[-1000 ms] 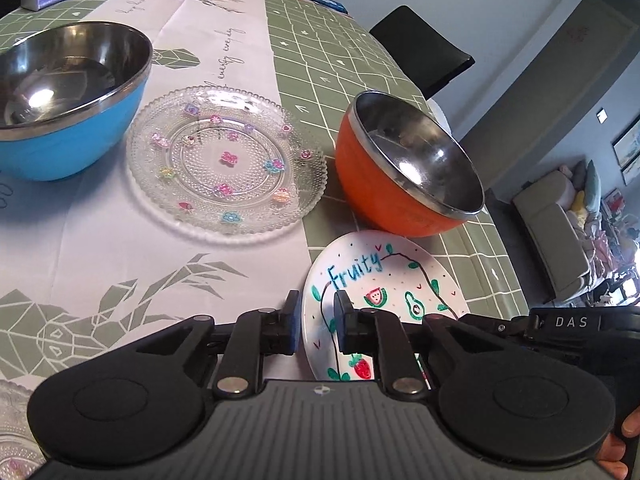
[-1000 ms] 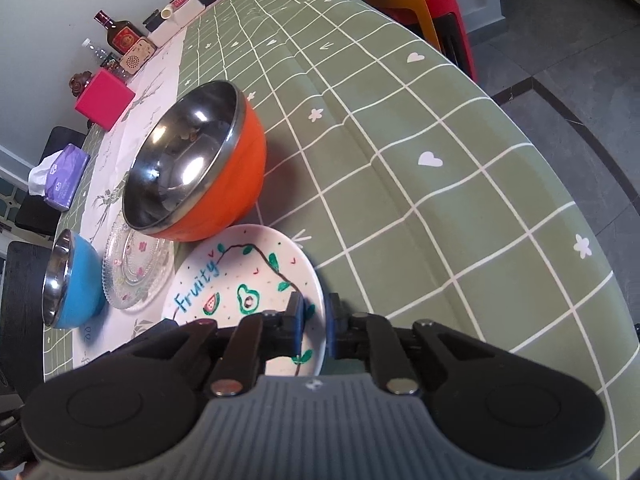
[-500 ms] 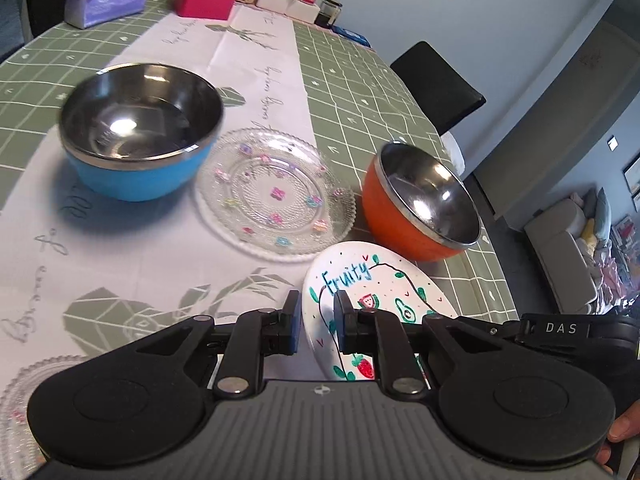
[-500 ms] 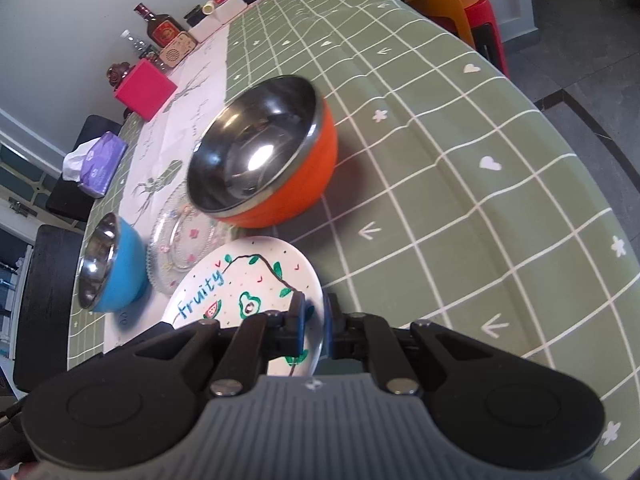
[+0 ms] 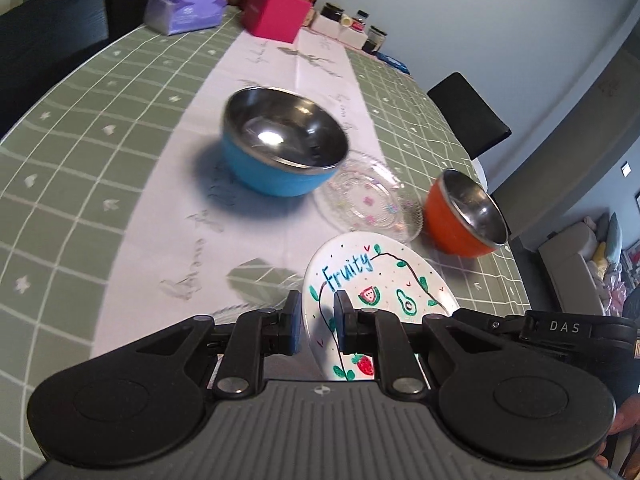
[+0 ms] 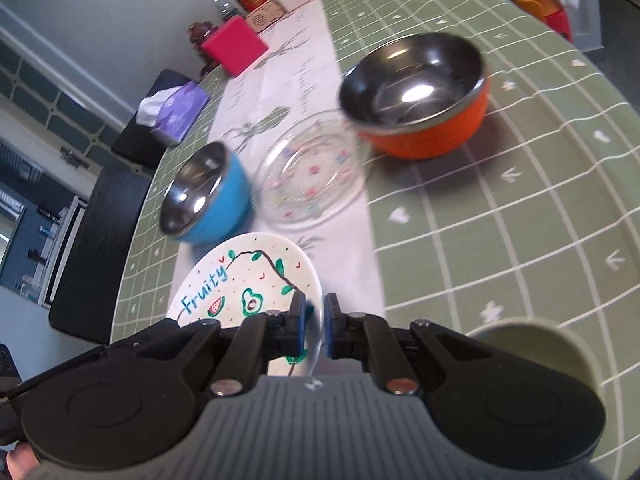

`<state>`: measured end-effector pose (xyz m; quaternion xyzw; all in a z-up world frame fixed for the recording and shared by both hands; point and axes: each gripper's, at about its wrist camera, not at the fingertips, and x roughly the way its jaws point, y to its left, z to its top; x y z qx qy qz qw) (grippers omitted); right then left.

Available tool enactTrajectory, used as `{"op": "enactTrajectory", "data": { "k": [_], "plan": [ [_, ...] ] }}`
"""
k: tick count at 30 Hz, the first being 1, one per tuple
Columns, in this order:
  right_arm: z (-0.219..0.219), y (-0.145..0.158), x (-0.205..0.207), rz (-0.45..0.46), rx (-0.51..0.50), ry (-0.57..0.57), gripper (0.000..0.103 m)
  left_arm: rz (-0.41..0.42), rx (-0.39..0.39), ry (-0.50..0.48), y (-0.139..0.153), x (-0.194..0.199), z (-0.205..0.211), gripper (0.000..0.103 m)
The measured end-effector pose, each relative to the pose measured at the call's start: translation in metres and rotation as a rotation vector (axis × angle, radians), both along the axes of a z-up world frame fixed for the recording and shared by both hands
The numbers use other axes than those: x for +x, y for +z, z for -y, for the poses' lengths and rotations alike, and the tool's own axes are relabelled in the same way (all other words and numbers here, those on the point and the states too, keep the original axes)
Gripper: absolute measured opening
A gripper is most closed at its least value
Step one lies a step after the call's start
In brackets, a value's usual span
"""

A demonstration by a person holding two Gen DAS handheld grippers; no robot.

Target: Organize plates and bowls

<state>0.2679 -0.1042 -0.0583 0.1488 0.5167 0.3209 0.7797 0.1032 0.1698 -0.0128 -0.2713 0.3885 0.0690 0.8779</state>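
I grip the white plate (image 5: 380, 276), lettered "Fruity" in blue beside painted fruit, with both tools: my left gripper (image 5: 316, 322) clamps its left rim, my right gripper (image 6: 314, 326) is closed on its right rim, holding it above the near edge of the table (image 5: 80, 152). "DAS" reads on the right tool's body. Beyond, along the white runner (image 5: 280, 76), sit the blue bowl (image 5: 280, 152), glass plate (image 5: 368, 200) and orange bowl (image 5: 464, 216).

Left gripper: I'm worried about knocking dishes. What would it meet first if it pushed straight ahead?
Likely the clear glass plate, just beyond the Fruity plate that the left gripper grips; depth is uncertain.
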Motion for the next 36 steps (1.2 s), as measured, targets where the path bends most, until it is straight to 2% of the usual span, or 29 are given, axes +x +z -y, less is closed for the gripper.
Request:
{"op": "enactTrajectory", "data": {
  "k": [6, 14, 18, 36],
  "plan": [
    [-0.023, -0.004, -0.028, -0.003, 0.0, 0.052, 0.006, -0.023, -0.022, 0.019, -0.008, -0.028, -0.026, 0.018],
    [-0.043, -0.014, -0.059, -0.004, -0.04, 0.118, 0.007, -0.06, -0.025, 0.057, -0.021, -0.054, -0.04, 0.018],
    [-0.047, -0.022, -0.066, -0.016, -0.055, 0.136, 0.007, -0.049, -0.034, 0.074, -0.023, -0.065, -0.043, 0.018],
    [-0.054, -0.024, -0.075, 0.033, -0.088, 0.171, 0.007, -0.085, -0.031, 0.09, -0.035, -0.064, -0.044, 0.018]
  ]
}}
